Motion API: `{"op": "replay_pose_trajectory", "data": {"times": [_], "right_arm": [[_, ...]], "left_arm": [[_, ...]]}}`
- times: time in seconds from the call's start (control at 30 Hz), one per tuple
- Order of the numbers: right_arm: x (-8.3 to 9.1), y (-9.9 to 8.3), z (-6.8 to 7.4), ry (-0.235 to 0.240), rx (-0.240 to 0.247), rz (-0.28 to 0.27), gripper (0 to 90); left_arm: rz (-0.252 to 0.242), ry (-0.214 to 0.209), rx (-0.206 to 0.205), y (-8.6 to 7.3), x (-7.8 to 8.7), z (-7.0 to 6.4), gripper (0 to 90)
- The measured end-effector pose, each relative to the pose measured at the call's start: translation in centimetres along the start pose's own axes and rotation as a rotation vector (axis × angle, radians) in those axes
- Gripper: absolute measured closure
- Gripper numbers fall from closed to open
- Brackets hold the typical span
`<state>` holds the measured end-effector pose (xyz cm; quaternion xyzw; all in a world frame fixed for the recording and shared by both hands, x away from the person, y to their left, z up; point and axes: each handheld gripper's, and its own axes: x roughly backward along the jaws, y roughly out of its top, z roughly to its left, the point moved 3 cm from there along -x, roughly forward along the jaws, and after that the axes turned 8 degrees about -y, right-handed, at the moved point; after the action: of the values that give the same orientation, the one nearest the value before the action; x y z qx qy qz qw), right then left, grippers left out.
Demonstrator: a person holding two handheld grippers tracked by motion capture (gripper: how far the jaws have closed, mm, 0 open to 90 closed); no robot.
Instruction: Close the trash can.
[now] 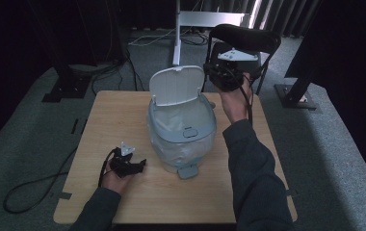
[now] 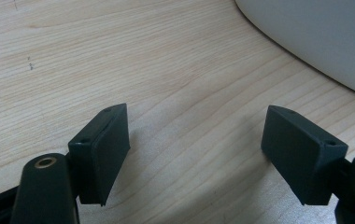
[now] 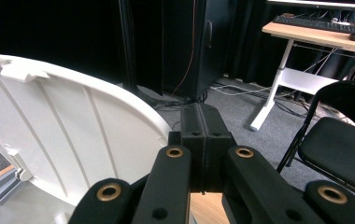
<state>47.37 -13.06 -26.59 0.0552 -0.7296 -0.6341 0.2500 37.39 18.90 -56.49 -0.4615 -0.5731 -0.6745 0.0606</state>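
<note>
Your left tool [image 1: 132, 165] lies low on the light wooden desk [image 1: 104, 120] with its jaws spread wide, gripping nothing, just beside the base of the pale blue-grey plastic pedal bin [image 1: 183, 139]. The bin stands mid-desk, its white rounded lid [image 1: 176, 85] tipped up and open. Your right tool [image 1: 223, 77] hangs raised by the lid's right edge, jaws pressed together and empty.

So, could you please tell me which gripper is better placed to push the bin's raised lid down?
Probably the right gripper. It is held up beside the edge of the open lid, jaws shut. The left gripper rests low on the table, jaws open, beside the bin's base and far from the lid.
</note>
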Motion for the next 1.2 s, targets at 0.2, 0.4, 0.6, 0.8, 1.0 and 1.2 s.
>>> {"op": "replay_pose_trajectory", "data": {"times": [0.2, 0.4, 0.6, 0.8, 1.0, 1.2], "right_arm": [[0.0, 0.1, 0.0, 0.002, -0.004, -0.006, 89.8], [-0.2, 0.3, 0.0, 0.001, -0.004, -0.004, 89.8], [-0.4, 0.7, 0.2, 0.007, -0.008, -0.006, 89.8], [-0.2, 1.2, 0.4, 0.026, -0.02, -0.014, 89.9], [-0.1, 1.1, 0.2, 0.045, -0.021, -0.007, 89.9], [-0.2, 1.2, 0.4, 0.058, -0.026, -0.006, 90.0]], "left_arm": [[0.0, 0.0, 0.0, 0.0, 0.0, 0.0, 23.4], [0.0, 0.0, 0.0, 0.0, 0.0, 0.0, 23.4], [-0.001, 0.0, 0.001, 0.0, 0.0, 0.0, 23.3], [0.0, 0.0, 0.0, 0.0, 0.0, 0.0, 23.3], [0.0, 0.0, 0.0, 0.0, 0.0, 0.0, 23.3], [0.0, 0.0, 0.001, 0.0, 0.0, 0.0, 23.4]]}}
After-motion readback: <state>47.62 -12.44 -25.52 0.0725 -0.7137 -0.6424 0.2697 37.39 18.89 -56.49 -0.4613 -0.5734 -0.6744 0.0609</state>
